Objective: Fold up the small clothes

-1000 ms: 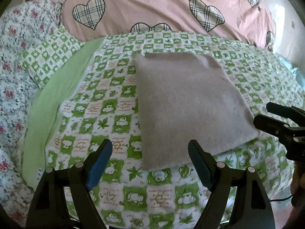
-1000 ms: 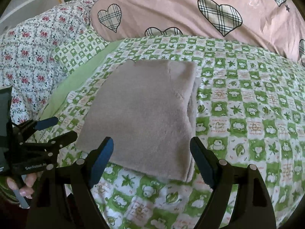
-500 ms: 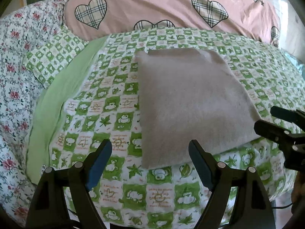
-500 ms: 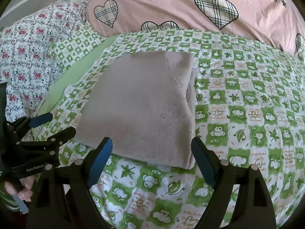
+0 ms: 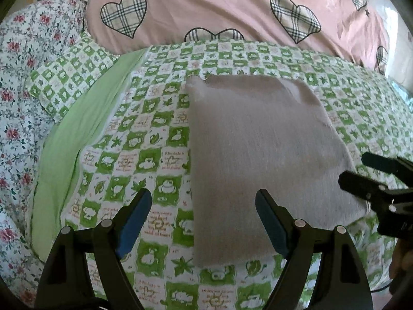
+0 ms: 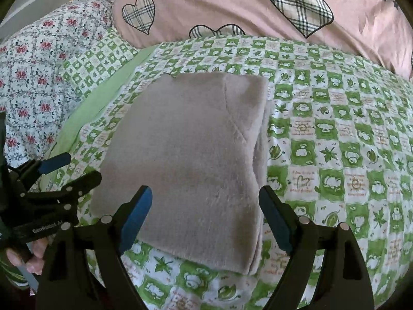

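Two grippers: both are held low at the near edge of the bed, each with its blue-padded fingers spread wide and nothing between them.
Left gripper (image 5: 203, 215): hovers above the near left corner of the folded cloth; its right finger is over the grey fabric, its left finger over the bedsheet. Seen from the right wrist view, it sits at the far left (image 6: 71, 170), held in a hand (image 6: 24, 255) whose fingertips show beneath it.
Right gripper (image 6: 205, 213): hovers above the near edge of the cloth, its left finger over the fabric, its right finger just past the cloth's right side. In the left wrist view it enters from the right (image 5: 361, 171) beside the cloth's near right corner; whether it touches the fabric cannot be told.
Folded cloth (image 5: 260, 155): a grey-beige fuzzy garment, folded into a flat rectangle, lying on the bed toward its near edge. Along its right side the stacked layers show as a thick folded edge (image 6: 258, 170).
Bedsheet (image 5: 160, 139): green and white checks with printed leaves and animals; it carries the cloth.
Green band (image 5: 85, 134): a plain light green strip running along the sheet's left side.
Floral bedding (image 5: 18, 82): white with red flowers, at the far left.
Pink pillow (image 5: 206, 5): pink with plaid hearts, across the far edge of the bed, well apart from the cloth.
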The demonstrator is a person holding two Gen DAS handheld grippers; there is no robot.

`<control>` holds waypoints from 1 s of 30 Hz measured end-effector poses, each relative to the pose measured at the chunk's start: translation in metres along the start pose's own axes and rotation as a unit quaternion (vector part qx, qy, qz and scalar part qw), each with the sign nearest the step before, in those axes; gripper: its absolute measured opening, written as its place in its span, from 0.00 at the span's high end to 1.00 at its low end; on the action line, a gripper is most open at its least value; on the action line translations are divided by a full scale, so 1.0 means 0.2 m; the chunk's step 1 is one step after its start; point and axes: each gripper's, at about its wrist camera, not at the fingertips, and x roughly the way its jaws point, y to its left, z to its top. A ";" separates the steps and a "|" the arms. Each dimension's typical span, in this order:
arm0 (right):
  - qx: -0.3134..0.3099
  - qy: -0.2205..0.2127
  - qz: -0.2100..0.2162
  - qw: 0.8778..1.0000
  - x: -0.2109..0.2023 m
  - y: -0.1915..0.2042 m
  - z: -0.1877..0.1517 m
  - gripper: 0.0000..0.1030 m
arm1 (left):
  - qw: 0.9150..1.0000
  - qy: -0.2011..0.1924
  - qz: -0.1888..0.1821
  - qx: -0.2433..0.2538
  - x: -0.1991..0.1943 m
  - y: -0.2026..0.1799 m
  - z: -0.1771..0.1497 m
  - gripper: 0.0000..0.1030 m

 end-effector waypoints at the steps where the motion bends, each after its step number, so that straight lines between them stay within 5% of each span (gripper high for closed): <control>1: 0.000 0.001 0.000 1.000 0.00 0.00 0.00 0.17 | 1.000 -0.001 -0.001 -0.001 0.00 0.00 0.01 0.19; 30: -0.006 0.007 0.001 1.000 0.04 0.00 0.09 0.17 | 1.000 0.000 -0.022 -0.015 0.02 0.02 0.03 0.19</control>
